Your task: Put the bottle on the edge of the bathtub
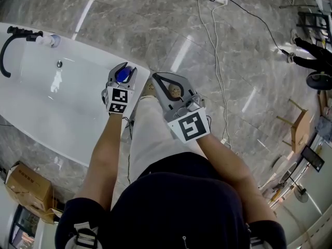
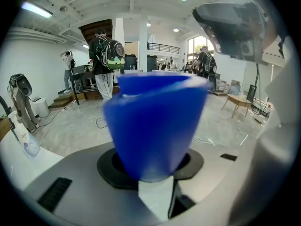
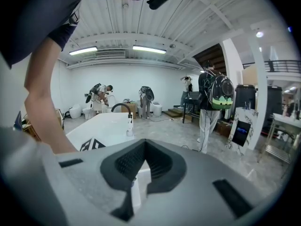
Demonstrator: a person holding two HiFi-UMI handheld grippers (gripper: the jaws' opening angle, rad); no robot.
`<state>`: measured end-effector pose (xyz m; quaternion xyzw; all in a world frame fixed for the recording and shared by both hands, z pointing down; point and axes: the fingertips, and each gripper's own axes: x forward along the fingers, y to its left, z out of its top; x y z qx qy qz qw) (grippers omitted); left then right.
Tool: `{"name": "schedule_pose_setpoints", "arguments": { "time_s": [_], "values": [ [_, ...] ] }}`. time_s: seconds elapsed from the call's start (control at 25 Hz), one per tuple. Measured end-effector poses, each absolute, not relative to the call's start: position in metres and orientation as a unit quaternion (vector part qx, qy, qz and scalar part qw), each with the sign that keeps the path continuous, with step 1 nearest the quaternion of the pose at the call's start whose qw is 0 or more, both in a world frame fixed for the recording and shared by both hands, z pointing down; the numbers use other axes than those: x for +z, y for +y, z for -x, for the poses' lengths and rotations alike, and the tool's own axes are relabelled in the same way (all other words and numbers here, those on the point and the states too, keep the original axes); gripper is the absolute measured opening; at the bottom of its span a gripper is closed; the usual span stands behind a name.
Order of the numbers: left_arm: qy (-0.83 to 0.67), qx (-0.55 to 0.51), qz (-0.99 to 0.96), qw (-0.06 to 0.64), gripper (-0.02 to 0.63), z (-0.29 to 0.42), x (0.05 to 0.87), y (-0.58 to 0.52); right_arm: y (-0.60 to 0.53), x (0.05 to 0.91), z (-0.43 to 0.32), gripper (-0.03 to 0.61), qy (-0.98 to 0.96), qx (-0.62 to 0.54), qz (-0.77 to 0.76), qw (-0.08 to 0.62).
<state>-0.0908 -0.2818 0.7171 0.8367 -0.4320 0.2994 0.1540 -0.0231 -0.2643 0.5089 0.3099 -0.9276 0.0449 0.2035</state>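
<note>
My left gripper [image 1: 123,70] is clamped on the blue bottle [image 1: 123,75] and holds it over the rim at one end of the white bathtub [image 1: 46,108], well apart from the black faucet [image 1: 7,51] at the other end. I cannot tell whether the bottle touches the rim. My right gripper [image 1: 158,81] hangs just beside the left one over the marble floor [image 1: 171,25], with its jaws together and nothing between them.

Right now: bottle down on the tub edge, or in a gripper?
In a gripper: left gripper clamps the blue bottle over the bathtub rim.
</note>
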Motion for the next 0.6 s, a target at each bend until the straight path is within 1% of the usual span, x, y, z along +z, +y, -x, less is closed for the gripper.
{"name": "schedule_pose_setpoints", "arguments": {
  "time_s": [0.6],
  "values": [
    [-0.420,0.305,-0.842,0.145,0.152,0.0894,0.7260,-0.2792,-0.2576,0.5128,0.0258,0.002,-0.925,0.045,-0.313,0.212]
  ]
}}
